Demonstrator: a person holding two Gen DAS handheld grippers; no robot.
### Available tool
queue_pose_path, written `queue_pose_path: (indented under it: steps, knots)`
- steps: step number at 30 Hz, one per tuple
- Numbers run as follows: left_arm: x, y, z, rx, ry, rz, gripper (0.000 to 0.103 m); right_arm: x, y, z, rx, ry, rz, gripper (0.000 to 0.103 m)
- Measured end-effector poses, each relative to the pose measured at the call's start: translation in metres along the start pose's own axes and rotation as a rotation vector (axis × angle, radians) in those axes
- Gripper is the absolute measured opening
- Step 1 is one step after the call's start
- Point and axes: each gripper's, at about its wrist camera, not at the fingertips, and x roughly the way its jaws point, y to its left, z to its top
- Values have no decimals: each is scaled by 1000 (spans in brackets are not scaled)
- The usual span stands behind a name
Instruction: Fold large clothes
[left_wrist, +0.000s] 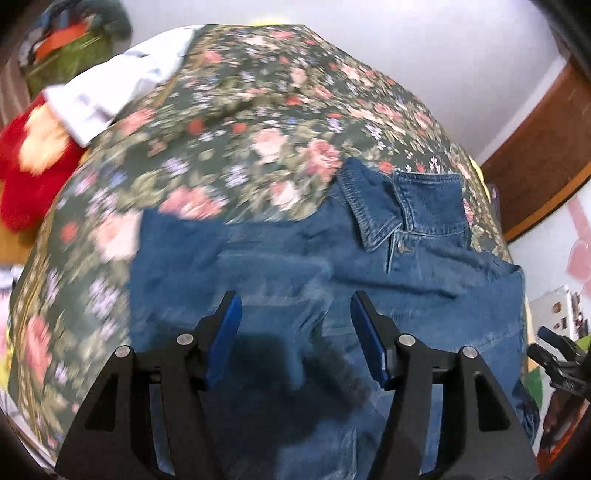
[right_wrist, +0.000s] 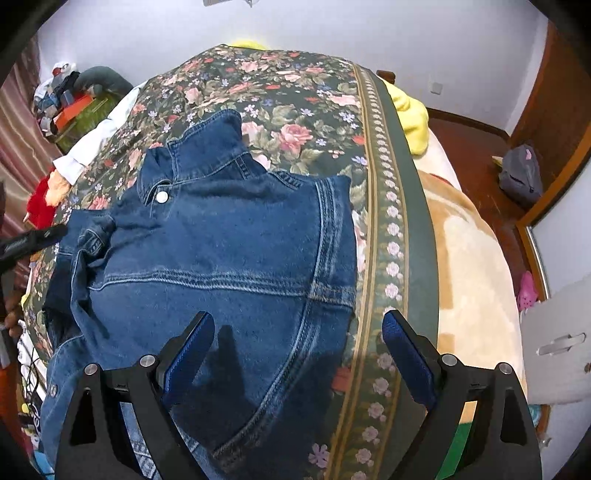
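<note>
Denim jacket (right_wrist: 221, 258) partly folded on floral bedspread (right_wrist: 295, 96). Left tongs (left_wrist: 295, 332) and right tongs (right_wrist: 299, 354) above it, both parted, empty. Risk: snagging one layer undoes fold.

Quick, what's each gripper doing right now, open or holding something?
Left gripper: open, empty, above the denim jacket.
Right gripper: open wide, empty, over the jacket's edge and the floral bedspread.

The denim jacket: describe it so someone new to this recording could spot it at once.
A bed with a dark floral bedspread fills both views. On it, nearest the cameras, lies the blue denim jacket, collar pointing away, with one white snap button. It is the only denim there.
</note>
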Motion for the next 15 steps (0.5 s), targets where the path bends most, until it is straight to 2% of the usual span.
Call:
queue_pose_path:
  steps: [4, 7, 10, 11, 15]
  knots:
    - [51, -21, 7, 80, 106, 86, 61, 10, -7, 4, 2, 6, -8, 91]
    - [74, -38, -3, 199, 85, 230, 60, 19, -17, 6, 26, 23, -3, 91]
    - [76, -50, -12, 291, 38, 340, 39, 28, -27, 7, 54, 44, 7, 91]
    - [72, -51, -12, 296, 29, 330, 29, 31, -30, 7, 64, 47, 13, 91]
    - [33, -48, -5, 250, -68, 254, 22, 32, -33, 8, 77, 37, 21, 91]
